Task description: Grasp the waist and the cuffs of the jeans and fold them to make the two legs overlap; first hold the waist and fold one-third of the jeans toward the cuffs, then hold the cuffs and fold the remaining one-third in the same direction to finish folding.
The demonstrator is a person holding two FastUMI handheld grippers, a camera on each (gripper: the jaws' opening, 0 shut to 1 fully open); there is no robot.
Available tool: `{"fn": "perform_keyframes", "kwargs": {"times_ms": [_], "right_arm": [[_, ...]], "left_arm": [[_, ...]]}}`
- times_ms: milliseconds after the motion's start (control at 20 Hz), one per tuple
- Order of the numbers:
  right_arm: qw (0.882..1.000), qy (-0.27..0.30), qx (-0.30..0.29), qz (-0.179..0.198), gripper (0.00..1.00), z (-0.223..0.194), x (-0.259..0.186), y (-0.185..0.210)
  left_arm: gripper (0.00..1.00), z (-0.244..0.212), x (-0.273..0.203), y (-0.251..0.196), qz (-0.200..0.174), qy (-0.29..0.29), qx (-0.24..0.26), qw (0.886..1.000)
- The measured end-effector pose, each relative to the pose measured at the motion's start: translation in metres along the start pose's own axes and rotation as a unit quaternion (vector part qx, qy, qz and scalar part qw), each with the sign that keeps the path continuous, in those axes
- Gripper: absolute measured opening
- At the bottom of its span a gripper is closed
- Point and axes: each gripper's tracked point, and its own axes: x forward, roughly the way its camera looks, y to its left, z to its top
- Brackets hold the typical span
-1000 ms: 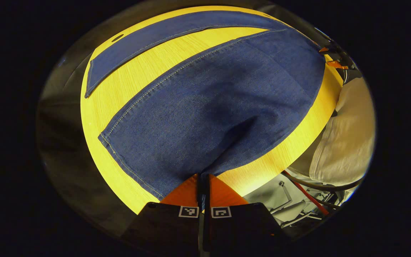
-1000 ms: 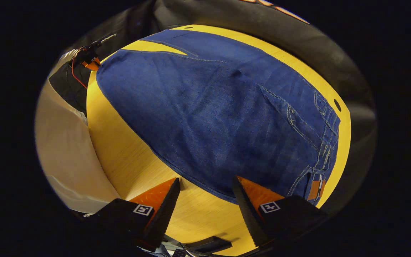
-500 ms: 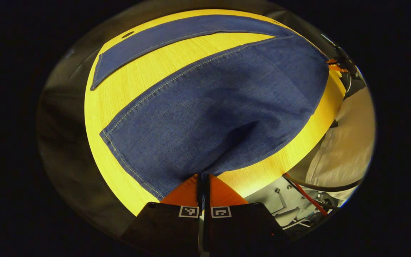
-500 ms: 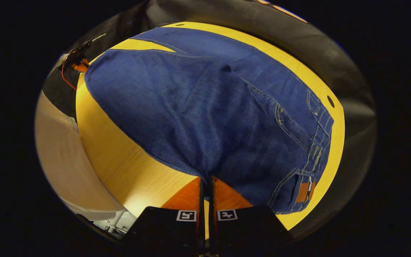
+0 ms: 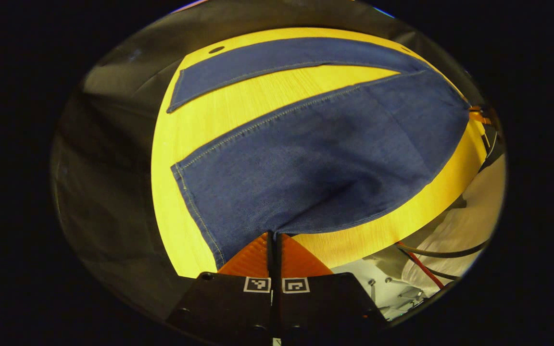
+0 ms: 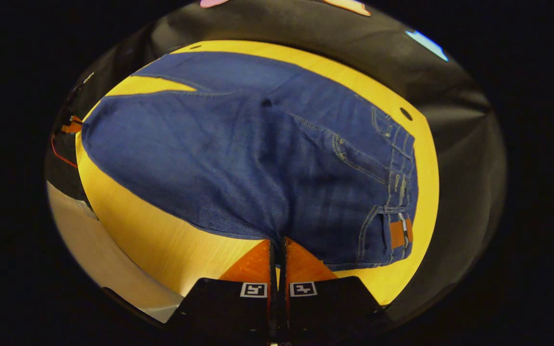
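Observation:
Blue jeans [image 5: 315, 154] lie spread on a yellow wooden table [image 5: 181, 144], the two legs apart in a V. In the left gripper view my left gripper [image 5: 272, 234] is shut on the near leg's side edge close to its cuff, and the cloth rises to the fingers. The far leg [image 5: 277, 60] lies flat across the back. In the right gripper view my right gripper [image 6: 277, 240] is shut on the jeans' [image 6: 258, 158] near side edge by the waist [image 6: 399, 192], where a brown patch [image 6: 397, 233] shows. The cloth is pulled up into a ridge at the fingers.
The table's [image 6: 132, 230] near edge runs just beyond both grippers. A person's light sleeve [image 5: 464, 230] and cables [image 5: 431, 269] sit off the table's right side in the left gripper view. The other gripper [image 6: 68, 127] shows at the far left in the right gripper view.
The right gripper was open a second ago and has shut on the jeans' edge near the waist. Both grippers have since lifted the near edge, and the table looks farther away.

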Motion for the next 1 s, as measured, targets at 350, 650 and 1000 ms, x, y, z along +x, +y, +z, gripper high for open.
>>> {"fn": "perform_keyframes", "kwargs": {"times_ms": [350,650,1000], "right_arm": [[0.994,-0.093,0.036,-0.035,0.02,0.083,-0.038,-0.032],[0.99,-0.128,0.042,-0.048,0.0,0.152,-0.035,-0.064],[0.983,-0.157,0.064,-0.063,0.02,0.237,0.0,-0.098]], "left_arm": [[0.0,0.077,-0.053,0.028,0.042,-0.07,-0.035,0.996],[0.0,0.154,-0.051,0.07,0.112,-0.104,-0.038,0.987],[0.0,0.272,-0.034,0.111,0.109,-0.221,-0.193,0.95]]}}
